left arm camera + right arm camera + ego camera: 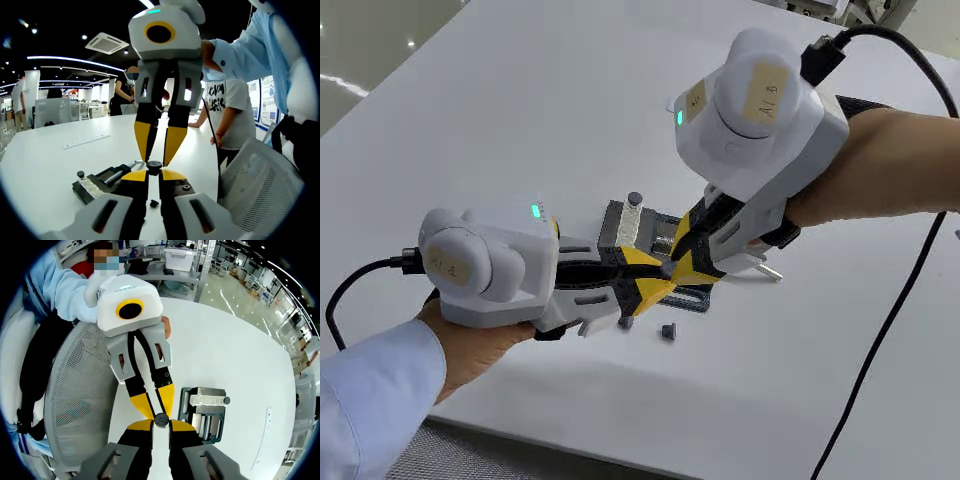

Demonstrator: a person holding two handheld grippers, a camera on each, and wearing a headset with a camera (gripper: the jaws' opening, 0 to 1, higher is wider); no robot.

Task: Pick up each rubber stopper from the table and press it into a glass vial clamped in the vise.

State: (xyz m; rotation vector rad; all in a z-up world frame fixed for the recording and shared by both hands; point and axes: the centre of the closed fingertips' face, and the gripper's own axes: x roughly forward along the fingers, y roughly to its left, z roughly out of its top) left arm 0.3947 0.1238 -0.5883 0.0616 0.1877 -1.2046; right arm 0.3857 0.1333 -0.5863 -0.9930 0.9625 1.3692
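Observation:
A dark rubber stopper (667, 268) (154, 165) (161, 420) hangs above the table where both grippers' yellow tips meet. My left gripper (655, 283) (154, 175) comes in from the left, and its jaws close around the stopper. From the upper right, my right gripper (677, 262) (161, 424) pinches the same stopper. Just behind them stands the small vise (618, 228) (107, 176) (202, 415). It clamps a glass vial (92, 185) (207, 400) capped with a stopper (634, 199) (80, 174) (226, 400). Two loose stoppers (667, 331) (625, 322) lie on the table below the tips.
The white table (540, 120) stretches far and left. A black cable (890, 320) trails from the right gripper across the table. A flat ruler-like strip (86, 141) (264, 440) lies beyond the vise. A mesh chair (260, 190) (75, 405) stands at the near edge, and people (227, 115) stand nearby.

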